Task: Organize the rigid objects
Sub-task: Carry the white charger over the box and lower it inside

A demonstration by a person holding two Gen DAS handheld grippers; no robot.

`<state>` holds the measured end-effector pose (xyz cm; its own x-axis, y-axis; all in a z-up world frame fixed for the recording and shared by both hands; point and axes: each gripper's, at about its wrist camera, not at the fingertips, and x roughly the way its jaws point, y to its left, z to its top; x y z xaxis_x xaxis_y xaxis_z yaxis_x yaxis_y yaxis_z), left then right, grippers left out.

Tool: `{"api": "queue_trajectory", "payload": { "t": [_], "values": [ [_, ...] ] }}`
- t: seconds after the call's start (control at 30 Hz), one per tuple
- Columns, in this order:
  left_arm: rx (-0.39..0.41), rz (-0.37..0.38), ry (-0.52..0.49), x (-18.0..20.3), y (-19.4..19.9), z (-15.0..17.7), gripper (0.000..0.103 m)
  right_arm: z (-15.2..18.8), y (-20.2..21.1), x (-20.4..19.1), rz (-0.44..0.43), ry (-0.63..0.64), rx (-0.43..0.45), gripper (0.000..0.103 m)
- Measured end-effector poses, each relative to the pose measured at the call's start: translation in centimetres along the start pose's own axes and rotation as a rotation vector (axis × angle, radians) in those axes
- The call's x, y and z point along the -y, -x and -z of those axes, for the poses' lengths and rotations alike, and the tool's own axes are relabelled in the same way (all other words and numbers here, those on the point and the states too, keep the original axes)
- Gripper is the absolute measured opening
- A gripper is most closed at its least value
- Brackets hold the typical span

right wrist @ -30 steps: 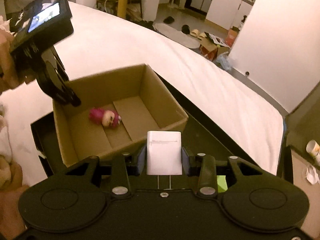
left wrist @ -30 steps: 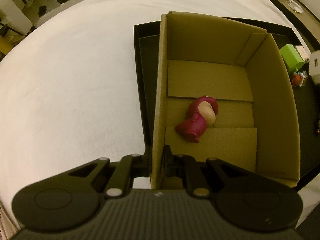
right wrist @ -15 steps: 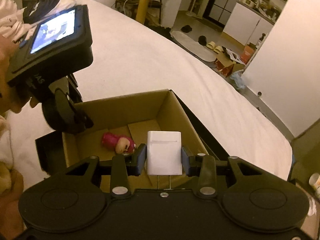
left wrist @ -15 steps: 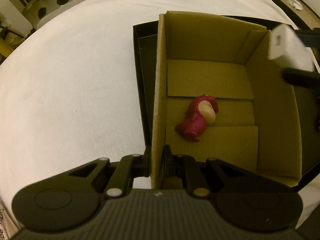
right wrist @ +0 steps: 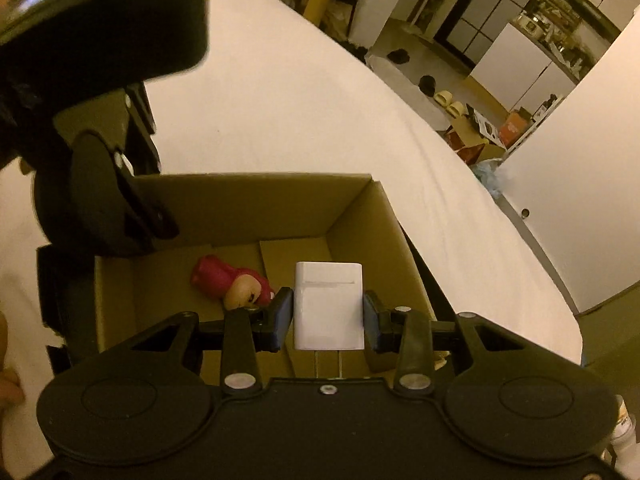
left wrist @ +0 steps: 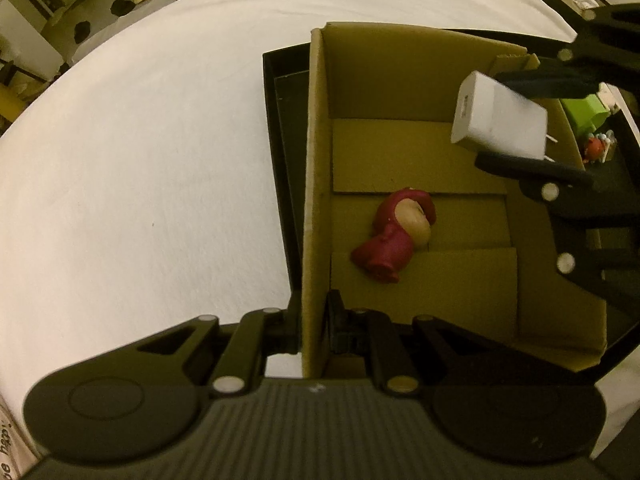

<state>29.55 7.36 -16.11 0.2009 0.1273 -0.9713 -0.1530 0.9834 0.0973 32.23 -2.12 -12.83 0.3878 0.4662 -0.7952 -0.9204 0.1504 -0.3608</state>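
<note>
An open cardboard box stands in a black tray on a white tabletop. A pink toy figure lies on its side on the box floor. My left gripper is shut on the near left wall of the box, one finger outside and one inside. My right gripper is shut on a white plug-in charger, its prongs toward the camera. The charger hangs above the inside of the box near its far right corner.
A black tray lies under the box. Right of the box on the tray are a green block and a small red figure. The white tabletop spreads left. A person's hand shows at the left edge.
My right gripper carried the charger from outside the box's right side to above the box interior and lower. The left gripper kept its hold on the box wall.
</note>
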Motion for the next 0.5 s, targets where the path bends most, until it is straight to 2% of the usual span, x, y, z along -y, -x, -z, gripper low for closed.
{"api": "queue_trajectory", "payload": {
  "t": [0.3,0.5],
  "values": [
    [0.005,-0.011,-0.009,0.4,0.1,0.1,0.011,0.6,-2.2,-1.3,0.019,0.107,-0.069,0.037],
    [0.004,-0.007,-0.008,0.3,0.1,0.1,0.011,1.0,-3.4,-1.9,0.019,0.131,-0.115,0.038]
  ]
}}
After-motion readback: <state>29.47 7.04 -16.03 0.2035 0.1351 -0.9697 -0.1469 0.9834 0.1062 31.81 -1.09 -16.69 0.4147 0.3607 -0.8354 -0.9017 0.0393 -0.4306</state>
